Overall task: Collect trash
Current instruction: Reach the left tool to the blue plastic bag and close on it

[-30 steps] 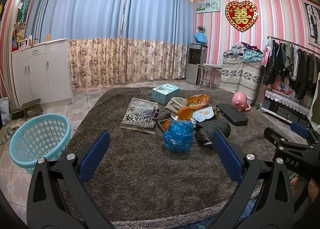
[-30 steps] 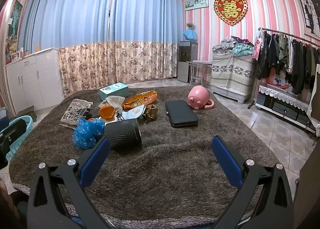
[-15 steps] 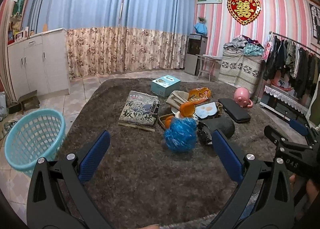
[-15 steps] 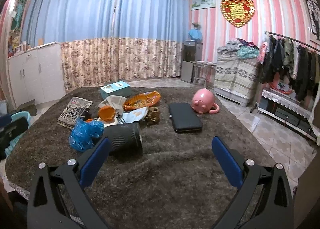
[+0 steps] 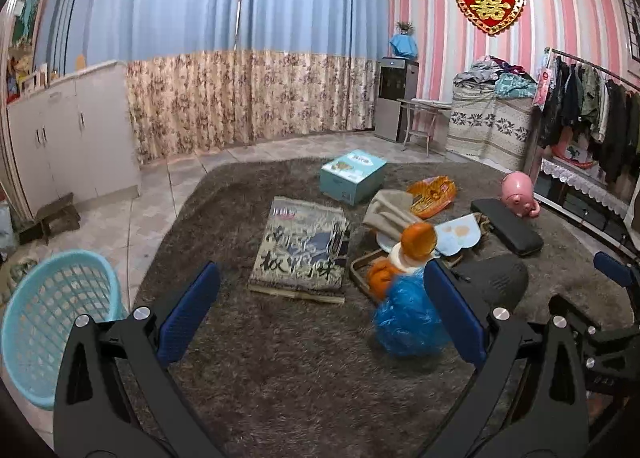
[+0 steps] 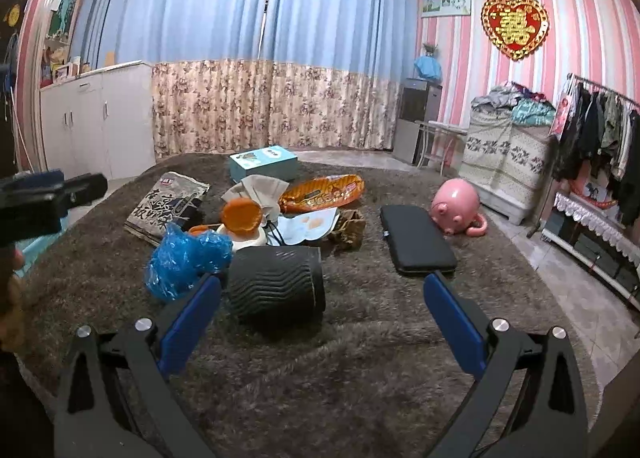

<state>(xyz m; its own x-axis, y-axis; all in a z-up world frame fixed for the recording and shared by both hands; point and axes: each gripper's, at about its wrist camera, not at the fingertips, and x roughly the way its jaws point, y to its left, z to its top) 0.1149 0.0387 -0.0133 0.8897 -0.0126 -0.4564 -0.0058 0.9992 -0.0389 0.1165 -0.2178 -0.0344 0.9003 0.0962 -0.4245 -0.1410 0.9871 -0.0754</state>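
Over the last second both hand-held grippers have closed in on the heap of litter on the shaggy brown rug (image 5: 304, 370), so the items now loom larger in both wrist views. The left gripper (image 5: 320, 314) is spread wide and holds nothing; the crumpled blue plastic bag (image 5: 408, 320) sits just inside its right finger, near the front edge of the pile. The right gripper (image 6: 320, 316) is equally wide open and empty, with the ribbed black cylinder (image 6: 280, 286) lying on its side between its fingers. Behind them lie the printed snack packet (image 5: 304, 246), an orange foil wrapper (image 6: 324, 194) and an orange-lidded cup (image 6: 242, 218). The light-blue plastic laundry basket (image 5: 44, 322) stands on the tiled floor to the left, off the rug. Nothing is collected yet; the approach probably sets up a first grasp on the blue bag.
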